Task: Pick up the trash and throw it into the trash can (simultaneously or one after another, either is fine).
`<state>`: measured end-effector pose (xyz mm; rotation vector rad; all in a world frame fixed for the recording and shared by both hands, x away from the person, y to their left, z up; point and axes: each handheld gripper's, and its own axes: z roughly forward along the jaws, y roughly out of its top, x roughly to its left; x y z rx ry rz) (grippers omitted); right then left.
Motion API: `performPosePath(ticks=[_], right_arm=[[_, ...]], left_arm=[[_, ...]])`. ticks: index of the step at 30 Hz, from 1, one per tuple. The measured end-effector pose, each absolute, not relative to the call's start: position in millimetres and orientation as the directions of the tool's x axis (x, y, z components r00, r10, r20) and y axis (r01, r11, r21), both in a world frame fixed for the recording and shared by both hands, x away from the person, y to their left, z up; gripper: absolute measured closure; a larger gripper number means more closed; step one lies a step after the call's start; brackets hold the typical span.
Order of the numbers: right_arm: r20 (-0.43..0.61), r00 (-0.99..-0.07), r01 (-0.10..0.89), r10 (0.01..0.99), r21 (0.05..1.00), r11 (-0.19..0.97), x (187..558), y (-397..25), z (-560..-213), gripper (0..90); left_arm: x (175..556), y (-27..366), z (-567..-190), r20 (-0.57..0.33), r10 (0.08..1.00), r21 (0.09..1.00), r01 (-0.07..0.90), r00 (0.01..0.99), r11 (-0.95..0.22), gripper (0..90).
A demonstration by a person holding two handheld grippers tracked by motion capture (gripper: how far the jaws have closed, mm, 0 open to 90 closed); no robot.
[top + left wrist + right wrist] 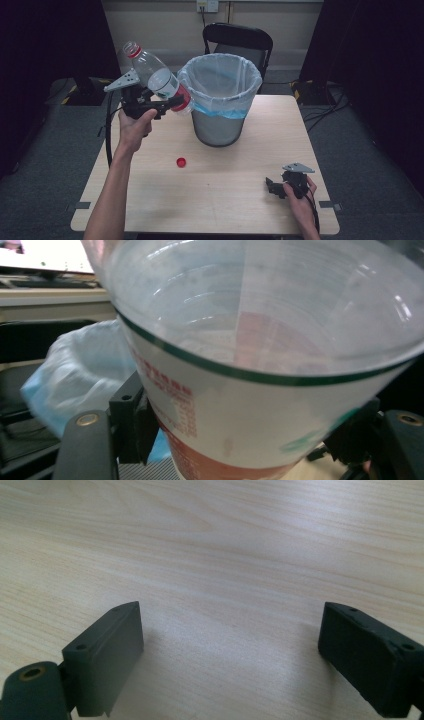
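Aloft, the bottle (pixel 159 79) tilts, its open neck pointing up-left.

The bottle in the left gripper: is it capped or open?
Open. The bottle has a bare mouth with no cap; a red cap lies on the table.

Clear bottle (pixel 156 79) with white-and-red label, red neck ring; red cap (pixel 181 162) on pale wood table (pixel 240 195); grey bin (pixel 220 127), translucent blue-tinged liner (pixel 220 75)
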<state>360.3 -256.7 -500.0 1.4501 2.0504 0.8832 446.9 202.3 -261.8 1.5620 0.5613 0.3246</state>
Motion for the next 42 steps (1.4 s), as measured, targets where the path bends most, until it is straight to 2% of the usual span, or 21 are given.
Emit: performPosePath(ticks=[21,32,42], right_arm=[[-0.015,-0.328,0.638,0.945,0.734,0.233,360,-257,-500,10.4],[-0.015,-0.329,0.638,0.944,0.733,0.234,360,-257,-500,10.4],[-0.016,-0.331,0.637,0.944,0.734,0.236,360,-257,-500,10.7]], left_arm=[[468,174,-227,-0.132,0.497,0.990,0.138,0.857,0.025,28.9],[488,152,-226,-0.162,0.481,0.986,0.165,0.862,0.038,28.9],[516,137,-235,-0.141,0.544,0.982,0.185,0.827,-0.028,28.5]])
